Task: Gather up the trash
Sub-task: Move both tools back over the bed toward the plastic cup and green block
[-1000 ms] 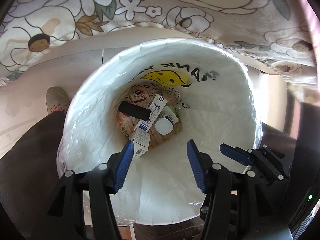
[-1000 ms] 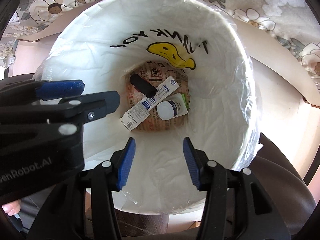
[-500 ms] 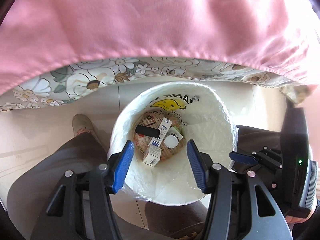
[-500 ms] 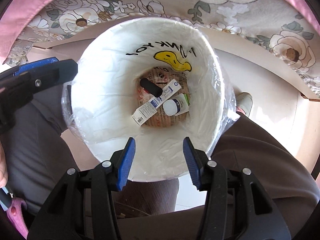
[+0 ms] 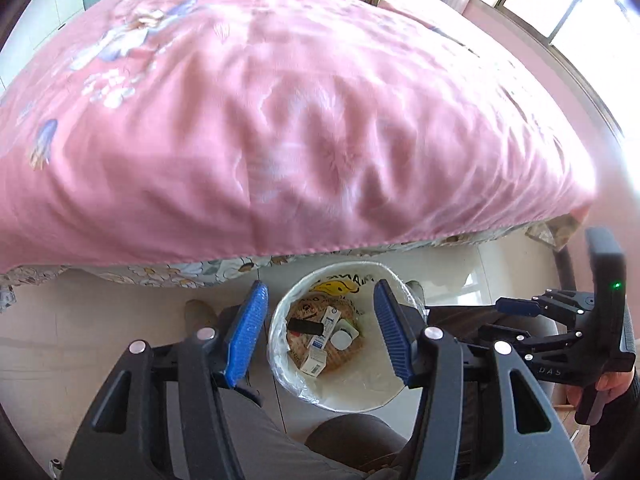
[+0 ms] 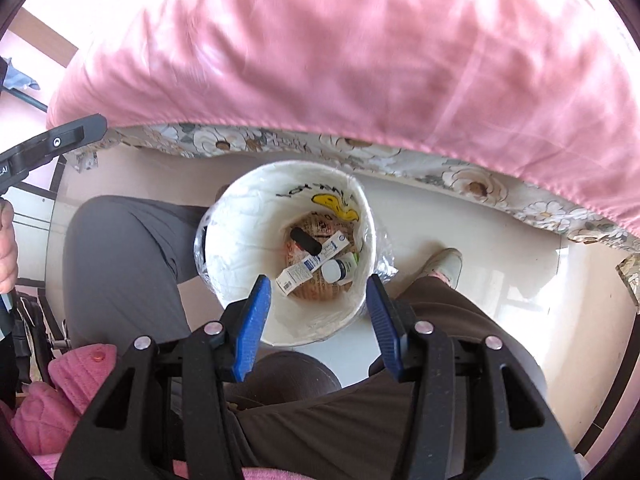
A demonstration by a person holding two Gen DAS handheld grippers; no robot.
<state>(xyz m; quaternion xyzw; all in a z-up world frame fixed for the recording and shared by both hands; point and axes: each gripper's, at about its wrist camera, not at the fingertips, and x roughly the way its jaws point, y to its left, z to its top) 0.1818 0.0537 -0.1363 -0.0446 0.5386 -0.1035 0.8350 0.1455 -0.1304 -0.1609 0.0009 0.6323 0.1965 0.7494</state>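
Hovering over the lined trash bin [image 6: 244, 216] on the floor by the bed [image 5: 280, 100]
Left tongs [image 5: 320, 336] and right tongs [image 6: 318, 320] gape empty; the bin's small cartons [image 6: 298, 274] look light, crushable, best pinched across flat faces

Glossy plastic bin liner [image 6: 240, 236], soft pink cloth bedcover [image 5: 280, 120]
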